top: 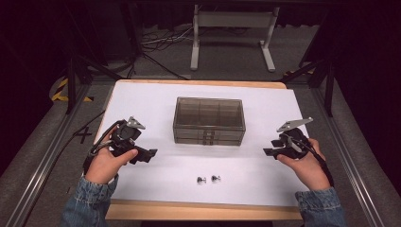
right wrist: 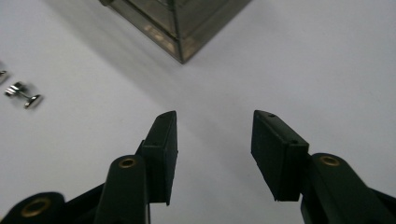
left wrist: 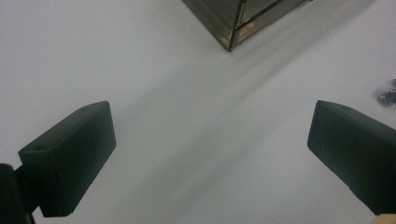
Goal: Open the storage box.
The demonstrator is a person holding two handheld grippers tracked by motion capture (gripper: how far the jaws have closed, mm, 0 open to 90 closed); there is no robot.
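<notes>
A smoky transparent drawer box (top: 209, 120) stands in the middle of the white table (top: 156, 101); its corner appears in the left gripper view (left wrist: 233, 21) and in the right gripper view (right wrist: 180, 23). Two small shiny metal pieces (top: 208, 179) lie in front of the box, one of them seen in the right gripper view (right wrist: 22, 93). My left gripper (top: 150, 154) hovers left of the box, jaws wide open with nothing between them (left wrist: 210, 154). My right gripper (top: 268, 152) is held right of the box, open and empty (right wrist: 214, 144).
A wooden edge (top: 203, 210) runs along the table's front. Grey carpet and metal rails (top: 45, 161) flank the table. A white stand (top: 231, 38) and cables lie on the floor beyond the far edge.
</notes>
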